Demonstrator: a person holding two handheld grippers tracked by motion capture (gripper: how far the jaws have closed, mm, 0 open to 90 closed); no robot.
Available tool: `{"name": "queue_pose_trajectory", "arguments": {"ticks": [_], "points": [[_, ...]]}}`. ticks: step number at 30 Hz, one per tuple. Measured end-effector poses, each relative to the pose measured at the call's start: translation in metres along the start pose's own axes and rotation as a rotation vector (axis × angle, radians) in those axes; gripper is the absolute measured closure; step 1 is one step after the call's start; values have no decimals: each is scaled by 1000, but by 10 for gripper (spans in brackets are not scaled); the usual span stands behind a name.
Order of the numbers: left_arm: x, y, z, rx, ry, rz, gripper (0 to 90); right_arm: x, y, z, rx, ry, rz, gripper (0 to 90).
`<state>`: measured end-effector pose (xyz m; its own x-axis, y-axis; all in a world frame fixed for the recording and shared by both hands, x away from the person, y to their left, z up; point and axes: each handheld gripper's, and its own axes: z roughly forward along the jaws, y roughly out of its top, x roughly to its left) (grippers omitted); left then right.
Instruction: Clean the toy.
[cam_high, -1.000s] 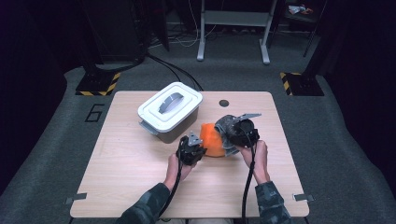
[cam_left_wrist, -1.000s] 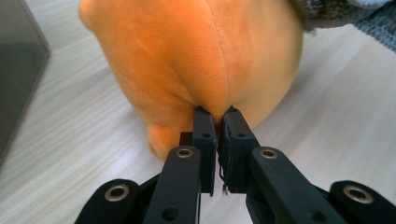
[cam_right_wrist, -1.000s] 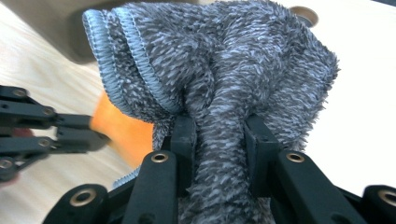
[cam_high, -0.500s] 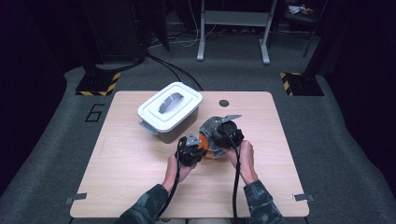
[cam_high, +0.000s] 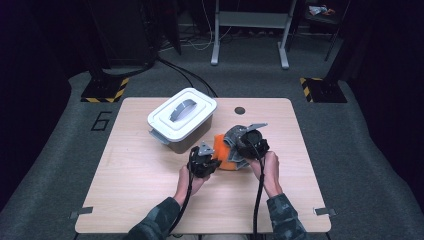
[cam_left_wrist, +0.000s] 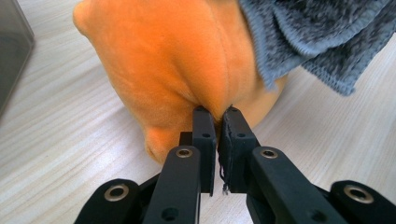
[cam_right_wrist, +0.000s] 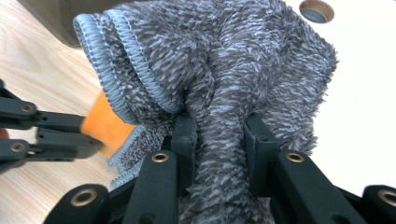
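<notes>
High view: your wooden table stands on grey floor in a dark room. A lidded white box sits far left; just right of it lie the orange plush and grey cloth, between your grippers.

Left gripper view: your left gripper is nearly together, pinching a fold of the plush.

Right gripper view: your right gripper clamps a thick bunch of the cloth.

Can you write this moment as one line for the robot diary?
left gripper: pinching orange plush | right gripper: clamped on grey cloth | white box: lid on
</notes>
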<state>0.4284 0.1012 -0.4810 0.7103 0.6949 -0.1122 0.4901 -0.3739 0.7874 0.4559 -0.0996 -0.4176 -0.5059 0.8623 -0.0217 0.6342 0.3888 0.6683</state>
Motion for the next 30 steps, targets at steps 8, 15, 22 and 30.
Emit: {"name": "queue_pose_trajectory", "arguments": {"ticks": [8,15,22,30], "points": [[1,0,1,6,-1,-3,852,-20,-12,2,23,-31,50,699],[1,0,2,4,-7,-2,852,-35,-22,10,50,-50,101,700],[1,0,2,13,-8,0,852,-47,-33,22,107,-86,129,700],[2,-1,2,12,-8,-9,851,-57,-53,54,193,-60,170,699]]}}
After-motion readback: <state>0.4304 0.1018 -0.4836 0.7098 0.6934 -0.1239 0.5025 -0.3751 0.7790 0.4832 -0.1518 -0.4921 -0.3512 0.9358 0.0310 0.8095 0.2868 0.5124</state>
